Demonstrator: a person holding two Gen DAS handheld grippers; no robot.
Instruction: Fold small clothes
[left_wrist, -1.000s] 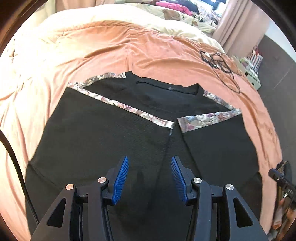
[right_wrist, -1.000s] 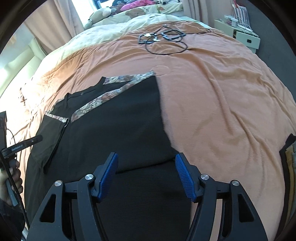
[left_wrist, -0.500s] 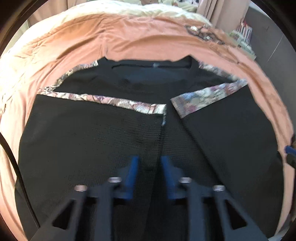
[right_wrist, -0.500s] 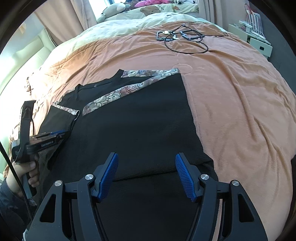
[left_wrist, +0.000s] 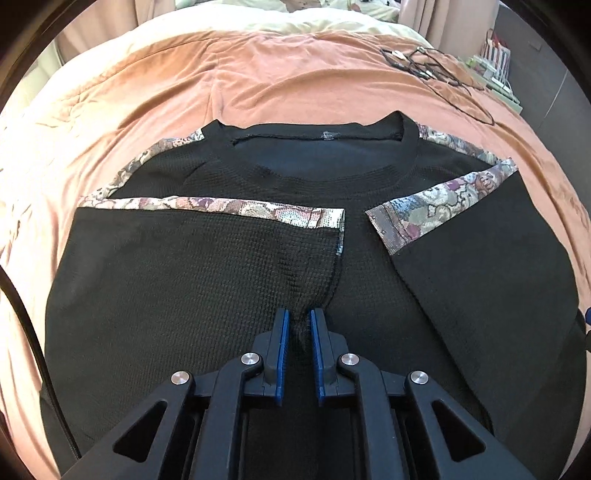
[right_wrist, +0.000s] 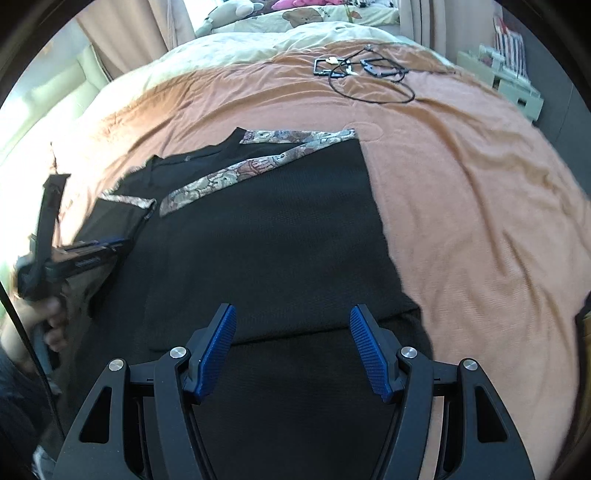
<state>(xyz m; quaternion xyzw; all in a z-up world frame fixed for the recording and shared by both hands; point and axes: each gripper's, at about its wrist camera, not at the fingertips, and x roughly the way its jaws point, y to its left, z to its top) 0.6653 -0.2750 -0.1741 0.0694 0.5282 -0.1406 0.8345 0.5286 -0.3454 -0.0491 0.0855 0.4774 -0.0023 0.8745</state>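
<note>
Currently listing, item by item. Left gripper (left_wrist: 297, 321): pointing steeply down, its jaws having just been closing, now pinching a small ridge of fabric at the edge of the folded-in sleeve. Right gripper (right_wrist: 291, 325): I am holding it about half open, nothing between its blue pads (right_wrist: 218, 343), hovering over the lower part of the garment. Black shirt (left_wrist: 184, 295): lying flat on the bed directly ahead of both grippers, neckline farthest from me, both sleeves folded inward, their floral cuffs (left_wrist: 436, 210) nearly meeting at the middle beyond my left gripper. Orange bedspread (right_wrist: 480, 206): spreading under the shirt, bare to the right of my right gripper. Black cables (right_wrist: 369, 77): lying tangled on the bedspread, well beyond the shirt. My left hand (right_wrist: 48, 317): showing blurred at the far left of the right gripper's view.
</note>
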